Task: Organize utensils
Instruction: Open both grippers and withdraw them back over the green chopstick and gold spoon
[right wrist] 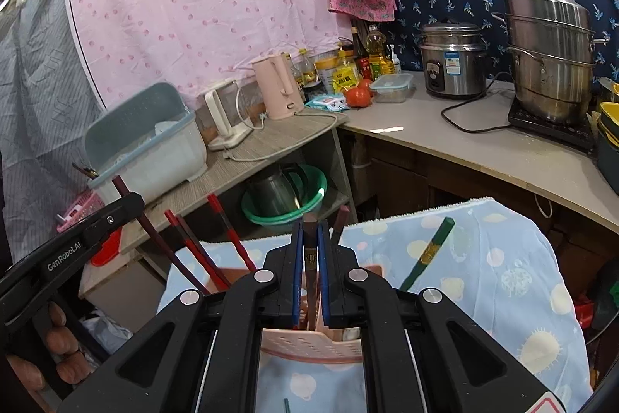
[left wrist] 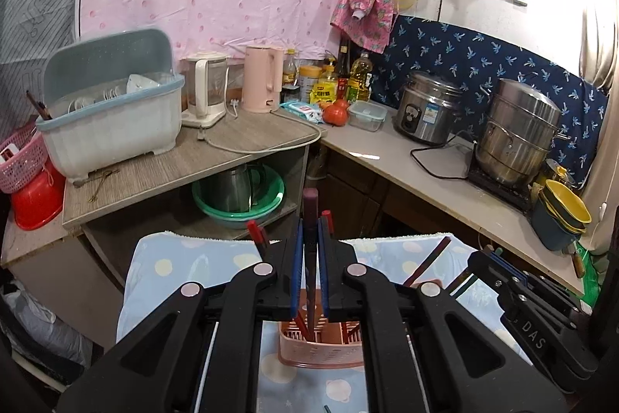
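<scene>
Both tongs, left [left wrist: 310, 242] and right [right wrist: 310, 239], seemingly lower chopsticks into pink basket [left wrist: 309, 347]

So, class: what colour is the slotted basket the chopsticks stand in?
Pink basket; the left wrist view shows it best.

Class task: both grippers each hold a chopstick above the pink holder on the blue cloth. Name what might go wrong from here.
1. The left gripper and right gripper work close together over one small pink holder; they might collide.
2. Chopsticks already leaning in the holder, like the red ones, could block or be knocked.
3. The holder stands on soft cloth, so a push might tip it.
</scene>
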